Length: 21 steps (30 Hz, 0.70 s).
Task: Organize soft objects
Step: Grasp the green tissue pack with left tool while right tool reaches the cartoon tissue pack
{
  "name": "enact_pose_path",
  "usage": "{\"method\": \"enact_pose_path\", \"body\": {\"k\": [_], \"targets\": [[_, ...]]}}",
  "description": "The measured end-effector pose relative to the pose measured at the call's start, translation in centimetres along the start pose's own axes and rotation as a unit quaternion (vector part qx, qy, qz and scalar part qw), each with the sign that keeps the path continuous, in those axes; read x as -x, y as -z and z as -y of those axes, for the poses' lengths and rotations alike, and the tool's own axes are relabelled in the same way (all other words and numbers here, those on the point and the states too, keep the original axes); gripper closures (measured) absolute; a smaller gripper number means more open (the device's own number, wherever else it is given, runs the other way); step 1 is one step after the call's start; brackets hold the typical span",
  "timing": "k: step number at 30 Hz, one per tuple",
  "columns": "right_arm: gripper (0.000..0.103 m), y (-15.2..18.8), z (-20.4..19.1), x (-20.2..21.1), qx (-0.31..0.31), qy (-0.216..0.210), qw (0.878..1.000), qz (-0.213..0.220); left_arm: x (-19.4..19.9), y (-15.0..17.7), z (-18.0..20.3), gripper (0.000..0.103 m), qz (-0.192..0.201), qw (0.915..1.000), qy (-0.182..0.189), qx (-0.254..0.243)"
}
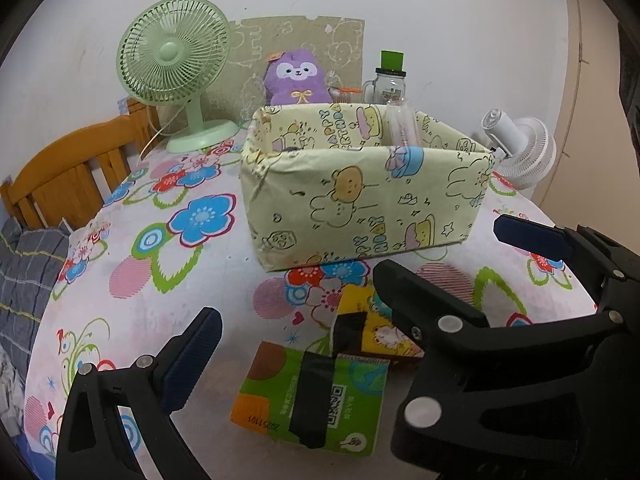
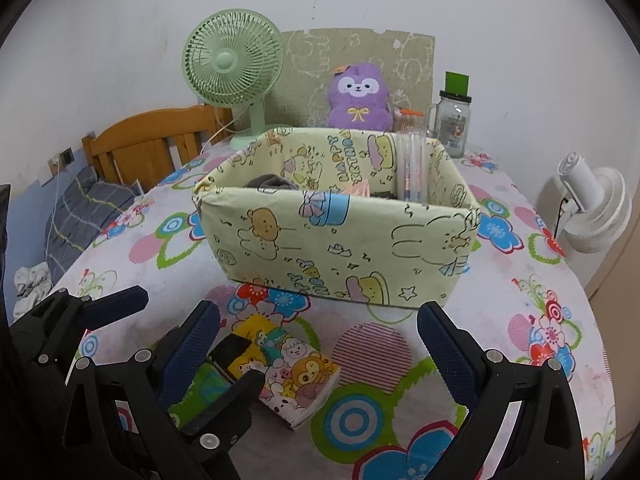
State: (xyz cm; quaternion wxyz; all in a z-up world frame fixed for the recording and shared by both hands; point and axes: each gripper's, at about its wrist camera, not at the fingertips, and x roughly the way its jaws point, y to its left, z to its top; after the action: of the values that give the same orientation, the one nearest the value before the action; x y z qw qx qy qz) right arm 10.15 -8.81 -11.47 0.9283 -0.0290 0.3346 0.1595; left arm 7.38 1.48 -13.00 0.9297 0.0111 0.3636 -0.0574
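Observation:
Two soft tissue packs lie side by side on the flowered tablecloth in front of a yellow cartoon-print box (image 1: 360,208) (image 2: 340,240). The green pack (image 1: 320,392) (image 2: 204,384) has a black strip across it. The yellow cartoon pack (image 1: 372,328) (image 2: 296,368) lies just right of it. My left gripper (image 1: 316,352) hangs open over the green pack. My right gripper (image 2: 318,344) hangs open over the cartoon pack. The two grippers crowd each other, and the right one's fingers (image 1: 524,236) hide my left gripper's right finger. A purple plush (image 1: 296,78) (image 2: 360,96) sits behind the box.
Inside the box are a dark cloth (image 2: 272,182) and a clear tube of pens (image 2: 412,168). A green fan (image 1: 172,52), a glass jar (image 1: 390,80) and a cardboard sheet stand at the back. A white fan (image 2: 592,204) is on the right, and a wooden bed frame (image 1: 68,164) on the left.

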Motion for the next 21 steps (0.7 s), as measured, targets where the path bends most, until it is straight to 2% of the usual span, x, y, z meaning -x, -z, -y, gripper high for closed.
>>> {"method": "enact_pose_path", "body": {"k": [8, 21], "targets": [[0.003, 0.7, -1.1, -0.8, 0.023, -0.004, 1.000, -0.014, -0.2, 1.3, -0.6, 0.000, -0.013, 0.9999, 0.001, -0.002], [0.003, 2.0, -1.2, -2.8, 0.023, -0.003, 0.999, -0.049, -1.6, 2.5, -0.9, 0.001, -0.039, 0.9992, 0.012, 0.005]]}}
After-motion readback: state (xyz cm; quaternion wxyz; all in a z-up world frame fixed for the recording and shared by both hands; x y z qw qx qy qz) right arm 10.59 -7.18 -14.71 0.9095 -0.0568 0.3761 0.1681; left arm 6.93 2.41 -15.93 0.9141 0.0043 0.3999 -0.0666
